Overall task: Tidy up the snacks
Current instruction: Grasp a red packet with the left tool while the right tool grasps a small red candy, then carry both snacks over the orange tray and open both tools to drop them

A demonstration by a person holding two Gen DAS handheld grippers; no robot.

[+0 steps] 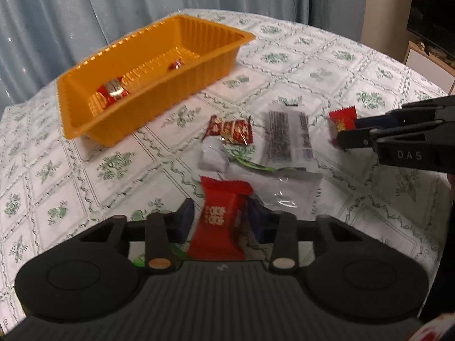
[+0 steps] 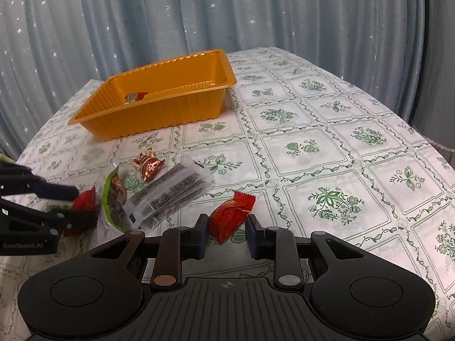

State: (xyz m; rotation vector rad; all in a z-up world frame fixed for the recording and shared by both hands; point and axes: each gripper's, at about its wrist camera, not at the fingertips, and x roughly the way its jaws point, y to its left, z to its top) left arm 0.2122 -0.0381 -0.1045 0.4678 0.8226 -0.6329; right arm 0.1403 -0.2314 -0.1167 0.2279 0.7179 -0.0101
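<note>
An orange plastic tray [image 1: 216,56] [image 2: 159,113] stands at the back of the table, with two red-gold candies [image 1: 113,91] inside. My left gripper [image 1: 221,218] [image 2: 85,203] is shut on a red snack packet [image 1: 221,216] at the near side of the snack pile. My right gripper [image 2: 227,227] [image 1: 347,130] is shut on another red packet [image 2: 230,213] [image 1: 341,119], down on the cloth to the right of the pile. Between them lie a clear packet of dark sticks [image 1: 287,139] [image 2: 170,193], a red-gold candy [image 1: 230,130] [image 2: 148,166] and a green-edged bag [image 2: 113,196].
A white cloth with green flower squares [image 2: 327,147] covers the table. A blue-grey starred curtain [image 2: 227,14] hangs close behind the tray. A crumpled silvery wrapper [image 1: 212,156] lies in the pile. Pale furniture [image 1: 426,65] stands beyond the table's far right edge.
</note>
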